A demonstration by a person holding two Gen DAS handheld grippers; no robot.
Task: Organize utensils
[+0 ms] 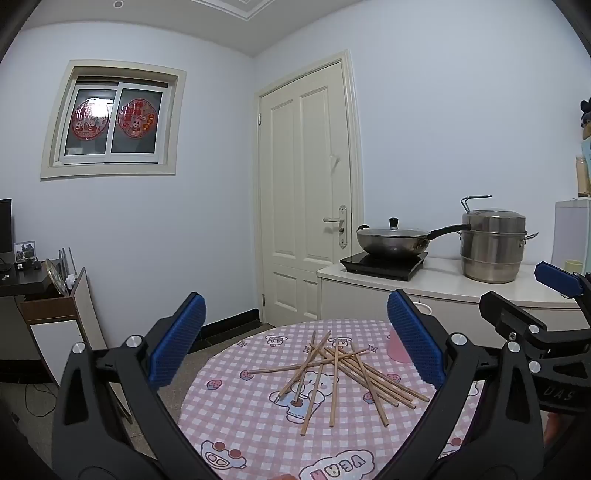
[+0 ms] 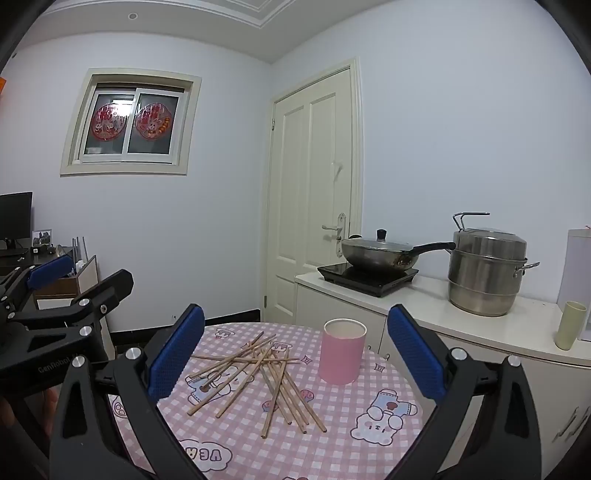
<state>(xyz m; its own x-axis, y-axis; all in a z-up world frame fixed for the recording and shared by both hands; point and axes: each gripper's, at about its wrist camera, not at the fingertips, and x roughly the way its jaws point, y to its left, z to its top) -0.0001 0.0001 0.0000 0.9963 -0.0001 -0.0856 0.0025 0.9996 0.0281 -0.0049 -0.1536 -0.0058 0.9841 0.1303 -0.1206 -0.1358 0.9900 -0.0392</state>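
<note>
The walls (image 2: 184, 229) are pale blue-white and the ceiling (image 2: 221, 33) is white with a small round light (image 2: 132, 16) in it. At ten o'clock a window (image 2: 131, 123) with a cream frame has two red paper pictures stuck on the glass. It looks dark outside. At one o'clock stands a shut cream door (image 2: 314, 199) with a metal handle. At three o'clock a long white cabinet (image 2: 480, 354) carries a black cooktop (image 2: 365, 277), a lidded pan (image 2: 380, 253), a big steel pot (image 2: 485, 275) and a pale green cup (image 2: 570, 325). At nine o'clock is a dark desk (image 1: 22, 282) with a screen (image 2: 14, 216). The floor (image 1: 33, 398) is grey and speckled.
</note>
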